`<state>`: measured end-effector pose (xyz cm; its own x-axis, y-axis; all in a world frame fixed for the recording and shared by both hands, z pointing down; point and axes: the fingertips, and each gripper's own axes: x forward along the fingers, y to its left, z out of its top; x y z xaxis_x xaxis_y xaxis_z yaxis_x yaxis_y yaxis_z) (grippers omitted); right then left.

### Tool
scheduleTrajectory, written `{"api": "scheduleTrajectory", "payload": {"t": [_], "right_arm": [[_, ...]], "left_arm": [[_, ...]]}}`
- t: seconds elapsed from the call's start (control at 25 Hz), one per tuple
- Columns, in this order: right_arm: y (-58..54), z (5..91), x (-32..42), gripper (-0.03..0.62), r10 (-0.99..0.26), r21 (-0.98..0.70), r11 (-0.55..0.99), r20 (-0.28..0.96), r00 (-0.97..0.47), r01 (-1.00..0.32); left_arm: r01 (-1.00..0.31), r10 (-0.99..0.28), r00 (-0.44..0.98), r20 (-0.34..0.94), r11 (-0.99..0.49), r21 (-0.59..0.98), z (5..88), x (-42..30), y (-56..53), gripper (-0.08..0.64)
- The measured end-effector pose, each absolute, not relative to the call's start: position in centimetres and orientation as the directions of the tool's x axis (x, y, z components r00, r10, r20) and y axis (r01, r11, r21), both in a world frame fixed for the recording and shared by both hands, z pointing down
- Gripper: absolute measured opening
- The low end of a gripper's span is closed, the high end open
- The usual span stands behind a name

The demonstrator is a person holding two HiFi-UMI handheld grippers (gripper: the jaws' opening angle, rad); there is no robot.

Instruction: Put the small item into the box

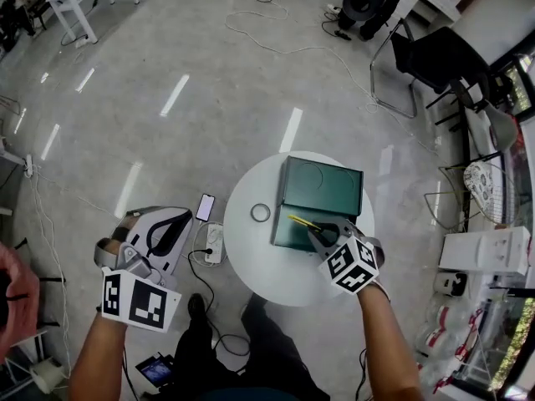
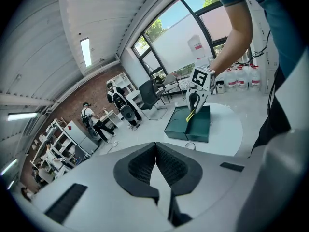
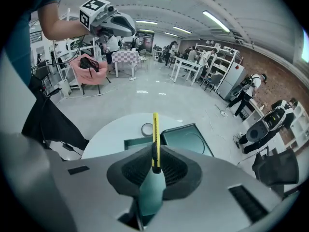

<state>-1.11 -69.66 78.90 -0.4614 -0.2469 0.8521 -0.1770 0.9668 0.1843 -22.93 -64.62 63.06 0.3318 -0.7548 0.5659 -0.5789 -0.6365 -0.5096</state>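
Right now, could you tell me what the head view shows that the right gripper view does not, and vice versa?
Only the head view: a phone on the floor beside the round table. Only the right gripper view: a pink cloth and people further back in the room. Both: the right gripper shut on the yellow utility knife, the open green box and a ring on the table.

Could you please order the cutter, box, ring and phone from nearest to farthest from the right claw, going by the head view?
1. Yellow cutter, held in the right claw.
2. Green box, right by the claw.
3. Ring, on the table, left of the box.
4. Phone, off the table, farthest left.
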Motion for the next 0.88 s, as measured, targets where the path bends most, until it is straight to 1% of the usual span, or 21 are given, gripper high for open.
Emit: {"api": "scheduleTrajectory", "payload": {"t": [0.4,0.88], "right_arm": [[-68.7,85.7,-0.2,0.071,-0.157,0.095,0.981,0.896,-0.416,-0.167],[-68.3,89.1,0.7,0.071,-0.109,0.050,0.985,0.922,-0.371,-0.166]], "left_arm": [[-0.583,-0.733,0.330,0.594,-0.653,-0.483,66.3,-22.7,-64.1,0.020],[-0.574,-0.722,0.336,0.605,-0.666,-0.477,67.4,-22.2,-63.7,0.020]]}}
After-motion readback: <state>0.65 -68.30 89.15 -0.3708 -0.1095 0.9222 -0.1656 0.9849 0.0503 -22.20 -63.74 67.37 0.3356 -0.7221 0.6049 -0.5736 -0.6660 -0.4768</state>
